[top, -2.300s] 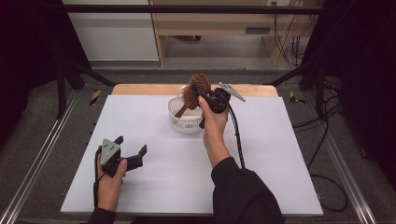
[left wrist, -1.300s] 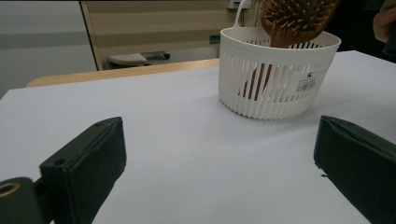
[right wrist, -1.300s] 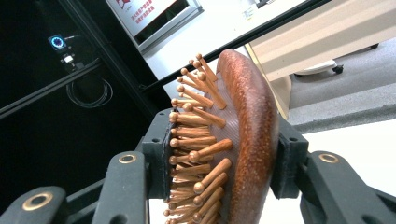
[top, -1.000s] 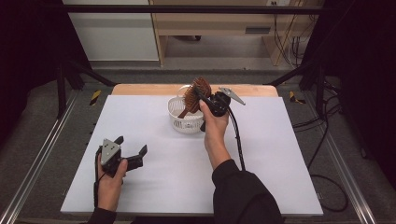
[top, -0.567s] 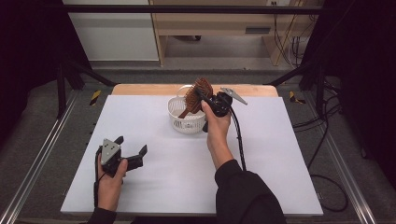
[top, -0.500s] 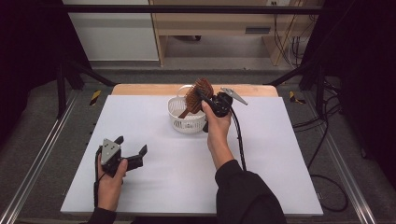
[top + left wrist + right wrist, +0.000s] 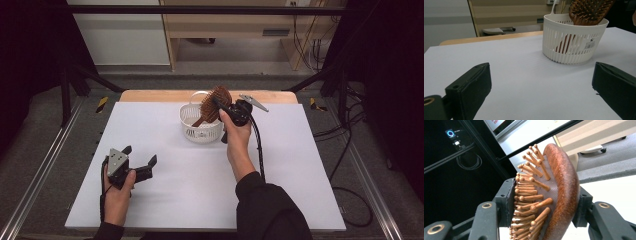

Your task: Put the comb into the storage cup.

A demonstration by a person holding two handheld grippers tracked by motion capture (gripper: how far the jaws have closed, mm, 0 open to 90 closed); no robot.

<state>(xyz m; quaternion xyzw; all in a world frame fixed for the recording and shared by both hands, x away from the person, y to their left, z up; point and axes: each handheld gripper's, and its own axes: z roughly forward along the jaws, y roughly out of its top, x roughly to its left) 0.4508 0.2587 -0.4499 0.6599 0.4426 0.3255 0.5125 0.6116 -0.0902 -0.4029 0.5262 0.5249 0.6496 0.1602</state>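
Bright, evenly lit table; dark surroundings; soft, slightly blurry frames.

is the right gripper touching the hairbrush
Touching: in the right gripper view the hairbrush head sits between the right gripper pads, one against the bristle tips, one against its wooden back.

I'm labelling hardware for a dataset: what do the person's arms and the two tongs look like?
Both tongs are black with two blocky padded jaws: left tongs, right tongs. Each carries a grey three-cornered plate and trails a black cable. The right arm wears a dark sleeve.
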